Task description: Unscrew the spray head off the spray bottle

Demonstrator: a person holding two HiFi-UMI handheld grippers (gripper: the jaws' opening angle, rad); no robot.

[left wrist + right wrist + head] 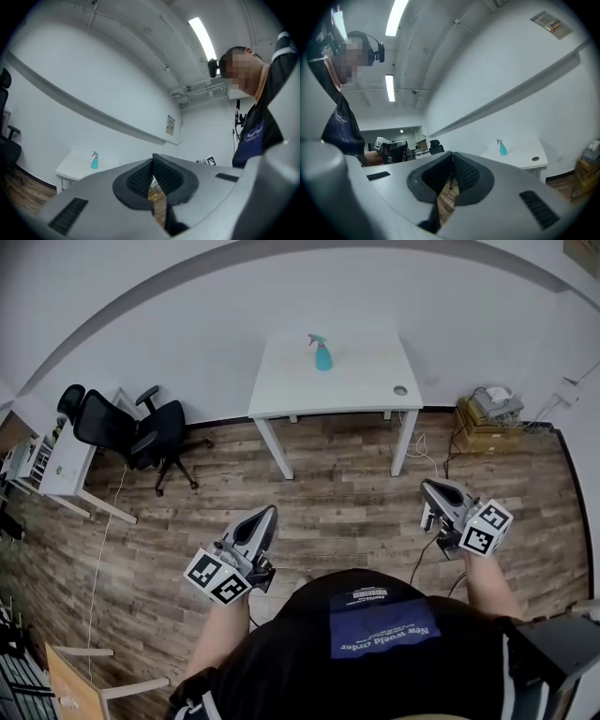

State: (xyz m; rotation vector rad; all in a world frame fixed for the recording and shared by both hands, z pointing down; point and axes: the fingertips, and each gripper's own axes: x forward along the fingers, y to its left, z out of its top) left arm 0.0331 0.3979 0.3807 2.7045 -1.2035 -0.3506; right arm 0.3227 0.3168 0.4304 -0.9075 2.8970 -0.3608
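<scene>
The left gripper [267, 514] is held over the wooden floor [347, 512], jaws pressed together on nothing. Well ahead, the teal spray bottle [322, 356] is seen upright near the far edge of the white table [366, 390], its spray head [314, 337] still on. The right gripper [428, 487] is likewise closed and empty. Nothing is judged begun: approach, grip and unscrewing are all left.

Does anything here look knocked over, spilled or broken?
Nothing stands out. The bottle stands upright on the table with its spray head on, and no spill shows around it. The chair is upright too. The left gripper and right gripper are shut and empty.
</scene>
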